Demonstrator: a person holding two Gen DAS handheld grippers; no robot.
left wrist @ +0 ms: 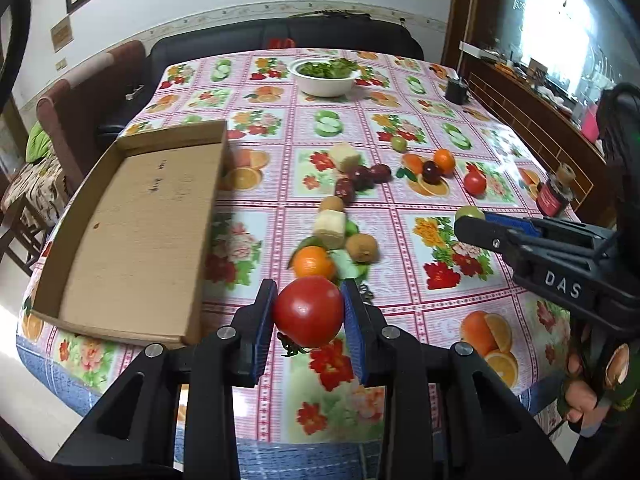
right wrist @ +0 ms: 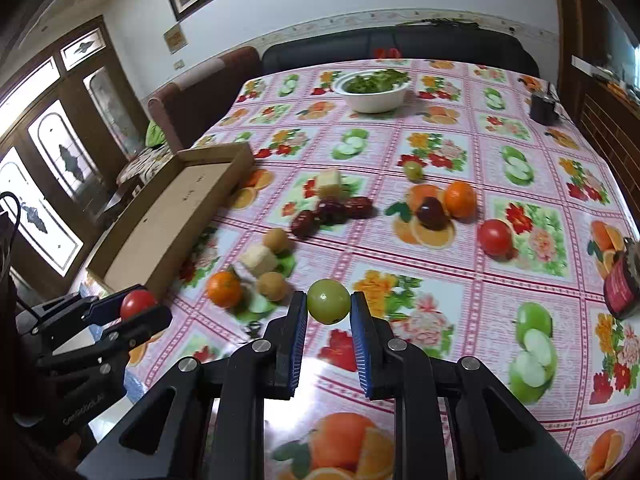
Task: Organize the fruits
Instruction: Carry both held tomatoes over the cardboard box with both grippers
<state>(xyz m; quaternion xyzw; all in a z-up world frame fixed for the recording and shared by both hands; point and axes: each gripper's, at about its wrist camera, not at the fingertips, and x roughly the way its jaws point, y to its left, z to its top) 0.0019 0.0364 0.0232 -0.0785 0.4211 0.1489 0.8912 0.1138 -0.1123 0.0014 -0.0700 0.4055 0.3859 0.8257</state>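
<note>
Oranges (right wrist: pixel 225 289): 2; tomatoes (left wrist: pixel 308 311): 2; kiwis (right wrist: pixel 272 286): 2.

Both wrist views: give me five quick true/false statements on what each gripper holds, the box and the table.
1. The left gripper is shut on a red tomato. True.
2. The right gripper is empty. False: it is shut on a green fruit.
3. The cardboard box already holds several fruits. False: no fruit shows inside it.
4. A white bowl of greens stands at the far end of the table. True.
5. Only one orange lies loose on the cloth. False: a second orange lies further back.
</note>
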